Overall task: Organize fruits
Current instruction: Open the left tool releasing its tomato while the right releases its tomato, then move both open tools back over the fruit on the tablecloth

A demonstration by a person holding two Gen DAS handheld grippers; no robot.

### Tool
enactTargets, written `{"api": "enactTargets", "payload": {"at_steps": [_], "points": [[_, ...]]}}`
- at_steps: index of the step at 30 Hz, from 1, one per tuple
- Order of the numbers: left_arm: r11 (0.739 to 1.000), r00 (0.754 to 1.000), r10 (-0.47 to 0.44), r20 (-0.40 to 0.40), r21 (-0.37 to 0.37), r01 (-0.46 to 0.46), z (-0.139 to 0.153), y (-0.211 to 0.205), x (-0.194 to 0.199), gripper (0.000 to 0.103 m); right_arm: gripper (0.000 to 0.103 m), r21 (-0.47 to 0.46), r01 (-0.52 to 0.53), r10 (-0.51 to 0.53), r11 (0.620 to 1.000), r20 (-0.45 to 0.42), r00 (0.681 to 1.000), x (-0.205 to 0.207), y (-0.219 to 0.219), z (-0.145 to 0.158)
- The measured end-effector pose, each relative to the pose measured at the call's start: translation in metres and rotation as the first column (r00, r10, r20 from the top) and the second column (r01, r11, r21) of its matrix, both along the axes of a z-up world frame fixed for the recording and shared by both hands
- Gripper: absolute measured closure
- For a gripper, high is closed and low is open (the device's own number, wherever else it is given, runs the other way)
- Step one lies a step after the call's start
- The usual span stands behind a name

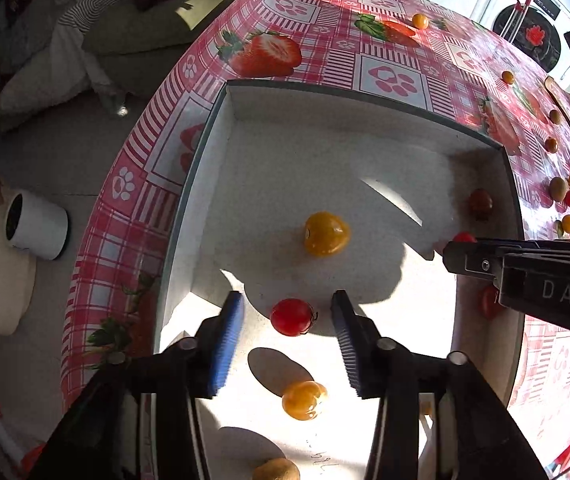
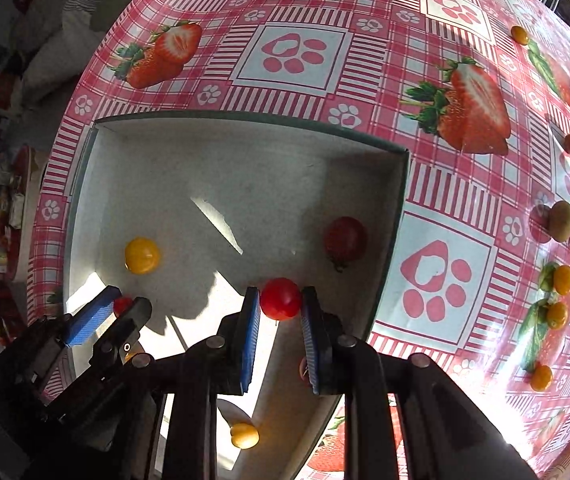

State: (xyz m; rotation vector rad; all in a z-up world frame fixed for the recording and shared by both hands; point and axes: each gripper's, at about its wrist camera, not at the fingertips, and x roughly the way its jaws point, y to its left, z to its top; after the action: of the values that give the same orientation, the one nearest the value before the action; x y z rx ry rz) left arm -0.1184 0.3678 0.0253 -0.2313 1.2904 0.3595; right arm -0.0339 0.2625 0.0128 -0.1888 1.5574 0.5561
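Left gripper (image 1: 287, 312) spread open above the white tray (image 1: 269, 152), a red cherry tomato (image 1: 292, 317) loose between its blue pads, a yellow tomato (image 1: 326, 233) just ahead and another yellow one (image 1: 304, 400) lower down, nearer the wrist. Right gripper (image 2: 281, 300) closed on a second red tomato (image 2: 280, 298), pinched at the fingertips over the tray's right side, with a dark red tomato (image 2: 345, 240) ahead to its right. More small tomatoes (image 2: 563, 279) scattered far right on the strawberry-print counter (image 2: 293, 56).
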Motion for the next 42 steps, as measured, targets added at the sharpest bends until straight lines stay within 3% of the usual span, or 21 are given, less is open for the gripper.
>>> {"api": "enactTargets", "payload": {"at_steps": [1, 5, 10, 25, 42], "points": [[1.0, 1.0, 0.002, 0.017, 0.016, -0.003, 0.003, 0.0, -0.002, 0.032, 0.072, 0.003, 0.007, -0.007, 1.0, -0.007, 1.0, 0.002, -0.002, 0.001], [1.0, 1.0, -0.01, 0.012, 0.026, 0.01, 0.006, -0.001, -0.001, 0.032, 0.062, 0.035, 0.015, -0.015, 0.999, -0.014, 1.0, 0.008, -0.012, 0.007], [0.999, 1.0, -0.013, 0.011, 0.032, 0.013, 0.015, -0.004, -0.001, 0.032, 0.027, 0.078, 0.022, -0.022, 0.997, 0.003, 1.0, 0.012, -0.018, 0.024], [0.989, 0.991, -0.134, 0.016, 0.057, 0.133, 0.043, -0.053, 0.006, 0.032, 0.022, 0.095, 0.152, -0.153, 0.984, 0.001, 0.988, 0.01, -0.091, 0.054], [0.948, 0.947, -0.318, 0.045, 0.001, 0.319, 0.056, -0.153, 0.073, 0.032, 0.022, -0.027, 0.362, -0.363, 0.932, -0.013, 0.932, 0.001, -0.239, 0.03]]}}
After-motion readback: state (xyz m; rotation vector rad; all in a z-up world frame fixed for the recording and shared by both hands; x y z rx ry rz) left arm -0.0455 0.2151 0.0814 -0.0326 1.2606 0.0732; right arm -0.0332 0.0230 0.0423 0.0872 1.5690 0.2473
